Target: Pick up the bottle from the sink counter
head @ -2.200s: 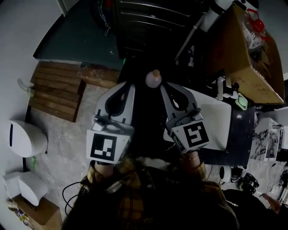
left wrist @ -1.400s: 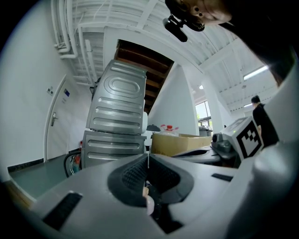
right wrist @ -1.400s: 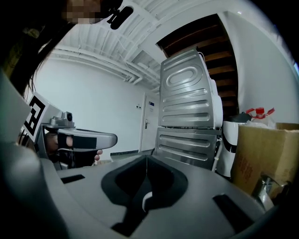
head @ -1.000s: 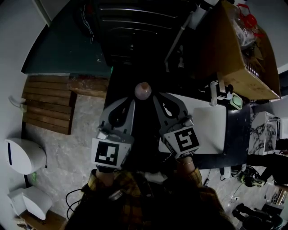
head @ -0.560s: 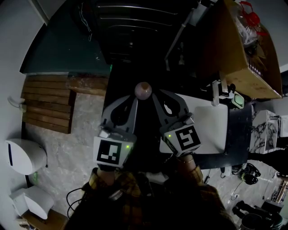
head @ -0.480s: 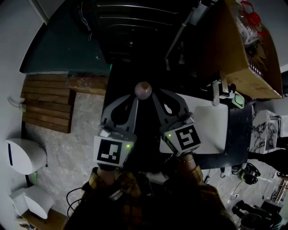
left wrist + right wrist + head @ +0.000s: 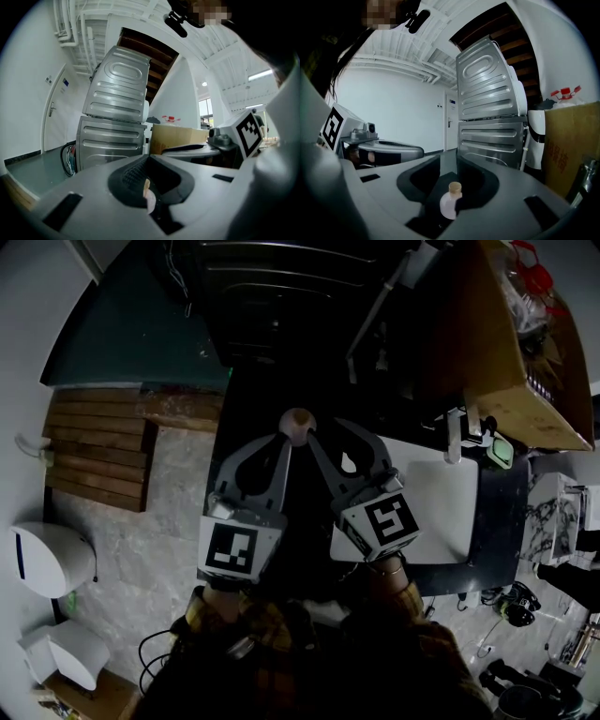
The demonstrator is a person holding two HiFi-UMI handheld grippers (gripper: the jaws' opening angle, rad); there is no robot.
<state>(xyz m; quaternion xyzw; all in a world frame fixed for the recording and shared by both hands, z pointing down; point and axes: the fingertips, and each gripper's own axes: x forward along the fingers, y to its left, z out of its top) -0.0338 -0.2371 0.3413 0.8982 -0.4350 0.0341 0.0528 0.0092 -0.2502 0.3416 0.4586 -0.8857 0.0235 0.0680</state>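
A small pale bottle with a cork top (image 7: 297, 425) stands upright on the dark counter (image 7: 281, 540), just beyond the tips of both grippers. My left gripper (image 7: 280, 439) has its fingertips together and its tips sit just left of the bottle. In the left gripper view only a sliver of the bottle (image 7: 149, 199) shows through the hollow of the left gripper (image 7: 150, 159). My right gripper (image 7: 328, 435) has just been opening. The right gripper view shows the bottle (image 7: 451, 202) in the gap of the right gripper (image 7: 451, 161), with neither pad touching it.
A stacked steel appliance (image 7: 117, 117) stands ahead. A cardboard box (image 7: 506, 352) is at the upper right, and a white basin (image 7: 441, 502) lies right of my right gripper. Wooden slats (image 7: 94, 442) and a white fixture (image 7: 47, 559) are on the floor to the left.
The right gripper's jaws have spread apart; earlier they were together. Both grippers have edged slightly toward the bottle, which stays in place at their tips.
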